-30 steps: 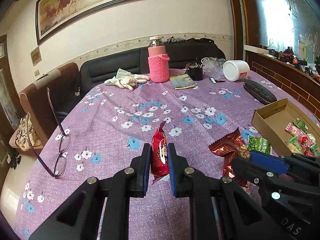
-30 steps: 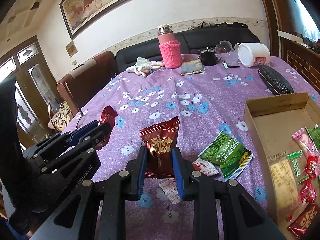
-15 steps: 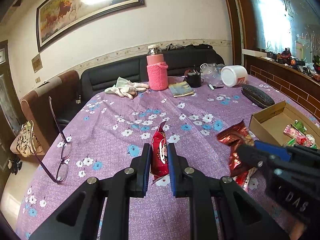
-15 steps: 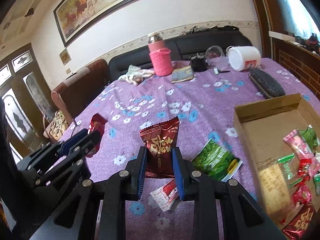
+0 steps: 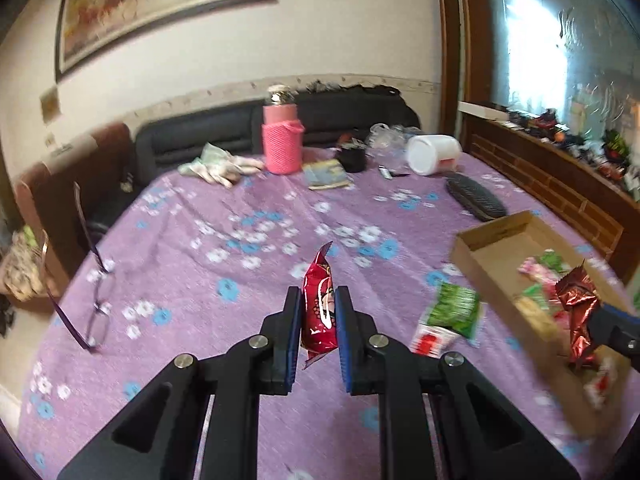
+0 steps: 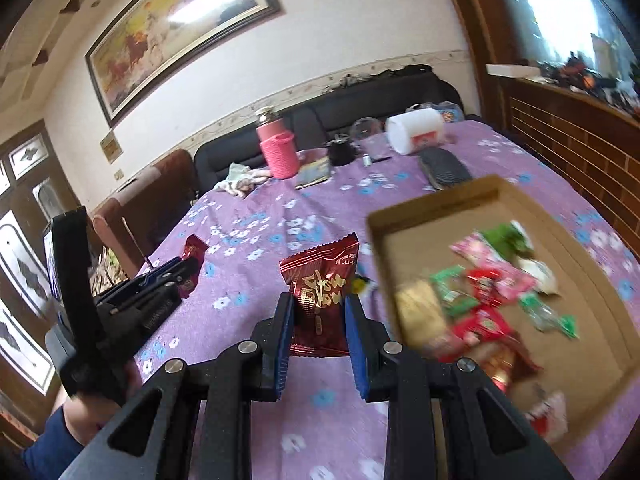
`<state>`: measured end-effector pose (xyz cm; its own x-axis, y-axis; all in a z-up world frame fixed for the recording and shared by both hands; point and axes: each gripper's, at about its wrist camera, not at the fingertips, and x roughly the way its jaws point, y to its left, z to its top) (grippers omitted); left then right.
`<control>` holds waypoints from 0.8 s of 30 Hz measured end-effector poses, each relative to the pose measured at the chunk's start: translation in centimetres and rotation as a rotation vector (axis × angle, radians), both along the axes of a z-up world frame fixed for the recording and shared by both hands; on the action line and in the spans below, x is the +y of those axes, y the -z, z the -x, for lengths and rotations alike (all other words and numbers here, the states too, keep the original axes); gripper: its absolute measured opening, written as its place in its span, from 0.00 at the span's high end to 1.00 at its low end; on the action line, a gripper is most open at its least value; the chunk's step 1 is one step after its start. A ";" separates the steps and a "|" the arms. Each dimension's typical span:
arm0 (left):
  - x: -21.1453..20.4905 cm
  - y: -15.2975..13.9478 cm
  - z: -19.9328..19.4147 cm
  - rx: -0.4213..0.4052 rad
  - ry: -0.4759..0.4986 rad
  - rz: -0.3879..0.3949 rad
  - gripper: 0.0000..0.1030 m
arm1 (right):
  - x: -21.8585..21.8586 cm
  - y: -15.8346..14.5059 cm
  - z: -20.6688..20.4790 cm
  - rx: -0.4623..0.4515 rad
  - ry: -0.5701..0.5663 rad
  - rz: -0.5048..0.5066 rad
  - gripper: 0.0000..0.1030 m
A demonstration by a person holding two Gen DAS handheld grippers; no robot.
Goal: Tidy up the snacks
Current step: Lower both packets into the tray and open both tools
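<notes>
The left gripper [image 5: 318, 320] is clamped on a bright red snack packet [image 5: 319, 312] above the purple flowered tablecloth [image 5: 208, 280]. The right gripper [image 6: 319, 318] pinches a dark red foil snack packet [image 6: 322, 292] beside the near-left corner of the open brown cardboard box [image 6: 424, 204], which holds mixed sweets.

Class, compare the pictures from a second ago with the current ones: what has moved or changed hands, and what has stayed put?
The right gripper, still shut on the dark red snack packet, has carried it off the tablecloth toward the cardboard box; the left wrist view shows it at the box. The left gripper keeps its hold on the bright red packet, barely moving. The green packet, glasses and pink bottle stayed put.
</notes>
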<state>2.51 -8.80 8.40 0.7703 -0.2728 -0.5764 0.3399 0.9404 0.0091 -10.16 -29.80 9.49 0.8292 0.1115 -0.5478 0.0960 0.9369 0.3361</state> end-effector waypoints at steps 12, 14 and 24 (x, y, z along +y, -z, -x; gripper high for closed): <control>-4.4 -2.8 5.5 0.133 0.176 0.110 0.85 | -9.5 1.2 5.0 -0.011 0.159 -0.156 0.74; -6.5 -2.8 6.8 0.150 0.234 0.117 0.85 | -10.2 1.5 5.5 -0.010 0.169 -0.158 0.74; -16.5 0.7 11.9 0.206 0.451 0.073 0.85 | -12.8 3.7 7.1 0.002 0.269 -0.147 0.73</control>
<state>-9.35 -25.30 7.68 0.4385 -0.5981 -0.6708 0.7008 0.6948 -0.1614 -17.24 -42.61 5.82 0.8386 -0.0337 -0.5437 0.3348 0.8192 0.4656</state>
